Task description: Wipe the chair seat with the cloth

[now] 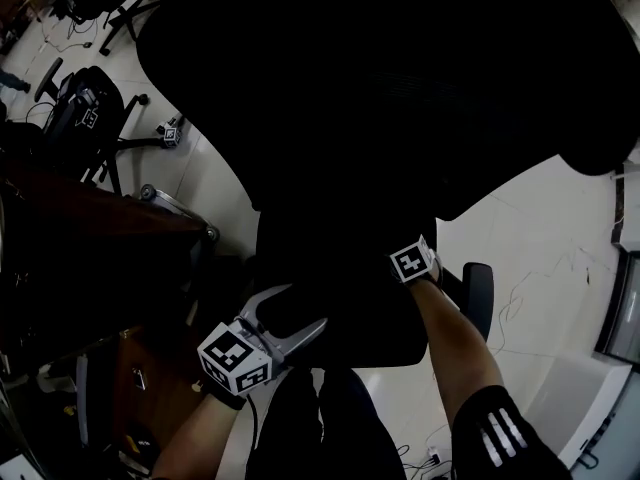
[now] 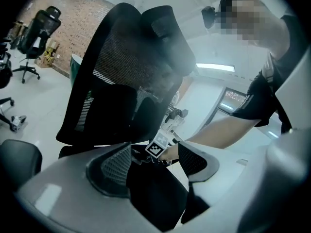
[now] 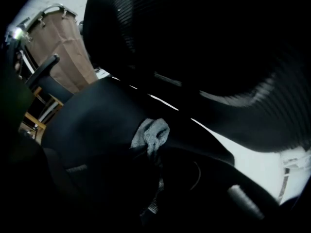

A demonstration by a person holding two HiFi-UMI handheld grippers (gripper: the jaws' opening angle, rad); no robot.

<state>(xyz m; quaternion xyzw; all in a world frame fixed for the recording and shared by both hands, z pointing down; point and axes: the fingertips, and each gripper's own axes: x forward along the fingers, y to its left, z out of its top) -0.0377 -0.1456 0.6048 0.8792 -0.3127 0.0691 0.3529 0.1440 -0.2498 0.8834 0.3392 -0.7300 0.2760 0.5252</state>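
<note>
Cloth (image 3: 152, 132) was held clamped in the right claw (image 3: 148, 152), down on the black chair seat (image 3: 92, 125).
Grey, bunched fabric was seen poking out past the closed-down jaws in the right gripper view, laid against the seat near its edge, with the mesh backrest (image 3: 209, 47) looming just above and a thin strip of pale floor (image 3: 243, 154) showing in between. Over on the other side, the left claw (image 1: 306, 305) was held with its jaws wide apart and nothing gripped between them, poised at the seat's front left in the head view. The right claw's marker cube (image 1: 413, 263) was picked out further in, on the seat's right, just beside the dark armrest (image 1: 480, 298). Both bare forearms (image 1: 455, 343) were seen reaching in from the bottom of the head view.
</note>
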